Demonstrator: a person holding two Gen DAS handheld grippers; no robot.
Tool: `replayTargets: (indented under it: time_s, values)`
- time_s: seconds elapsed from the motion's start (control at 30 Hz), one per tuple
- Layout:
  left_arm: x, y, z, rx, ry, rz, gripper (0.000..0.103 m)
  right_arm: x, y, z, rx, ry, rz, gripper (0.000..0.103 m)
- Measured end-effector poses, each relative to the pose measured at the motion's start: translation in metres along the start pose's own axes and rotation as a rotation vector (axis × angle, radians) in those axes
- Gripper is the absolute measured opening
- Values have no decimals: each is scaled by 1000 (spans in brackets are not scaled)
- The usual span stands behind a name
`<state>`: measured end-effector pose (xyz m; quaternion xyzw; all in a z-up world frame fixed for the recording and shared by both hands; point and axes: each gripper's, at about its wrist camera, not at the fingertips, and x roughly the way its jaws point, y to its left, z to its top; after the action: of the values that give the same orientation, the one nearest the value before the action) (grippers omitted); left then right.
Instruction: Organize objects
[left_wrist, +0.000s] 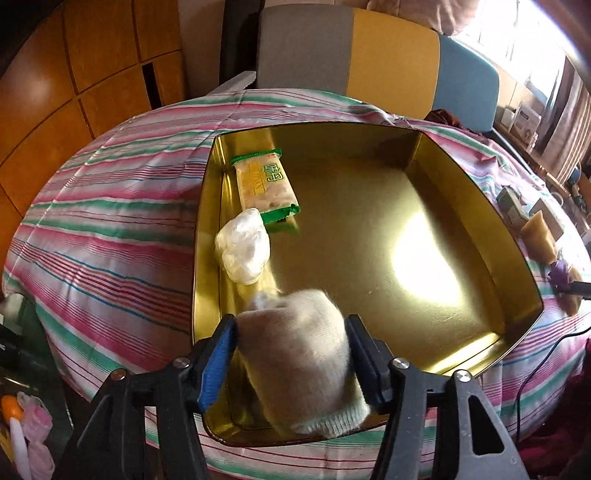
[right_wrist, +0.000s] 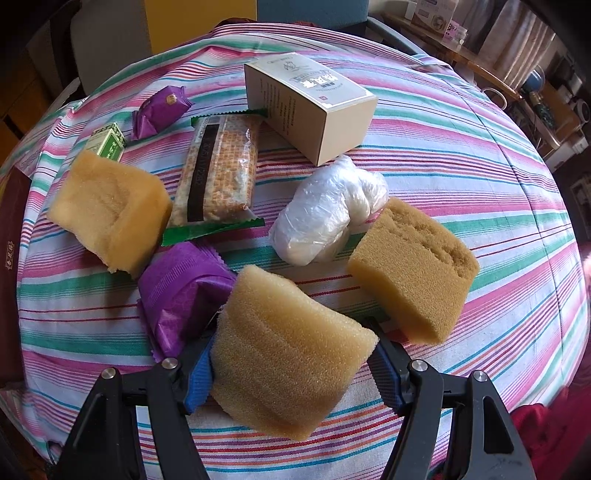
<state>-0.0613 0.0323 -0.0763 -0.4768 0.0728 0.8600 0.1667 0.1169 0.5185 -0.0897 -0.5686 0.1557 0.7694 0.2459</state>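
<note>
In the left wrist view a gold tin tray (left_wrist: 480, 206) lies on the striped tablecloth. Inside it, by the left wall, lie a green-edged cracker pack (left_wrist: 264, 182) and a white plastic-wrapped bundle (left_wrist: 243, 245). My left gripper (left_wrist: 291, 354) is shut on a rolled white knit glove (left_wrist: 299, 365), held over the tray's near left corner. In the right wrist view my right gripper (right_wrist: 291, 365) is shut on a tan sponge (right_wrist: 284, 354), just above the cloth.
On the cloth in the right wrist view lie two more sponges (right_wrist: 110, 210) (right_wrist: 413, 266), two purple snack packs (right_wrist: 181, 299) (right_wrist: 159, 110), a cracker pack (right_wrist: 221, 166), a white plastic bundle (right_wrist: 325, 214), a beige box (right_wrist: 314, 103) and a small green box (right_wrist: 109, 146). Chairs stand behind the table.
</note>
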Motion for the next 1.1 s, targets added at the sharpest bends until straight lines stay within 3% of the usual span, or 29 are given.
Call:
replayTargets:
  time_s: [0.13,0.37,0.6,0.67,0.87,1.1]
  values:
    - [-12,0,-1,-2,-40,10,67,-1,-8,4,6,0,6,72]
    - [-33,9,-1,-35,-116,8,67,-13,-10,0,-2,-20,-1,60]
    - [-56,11,0,-56,-196,9,67,-62,-8,-11,59,-151,-20,60]
    - [-59,12,1,-64,-207,0,67,-81,40,-32,59,-208,-16,60]
    - [-60,13,-1,-77,-210,-15,67,-141,92,-55,-42,-343,106,60]
    - [-65,26,-5,-122,-220,-10,67,-161,207,-56,-265,-341,314,60]
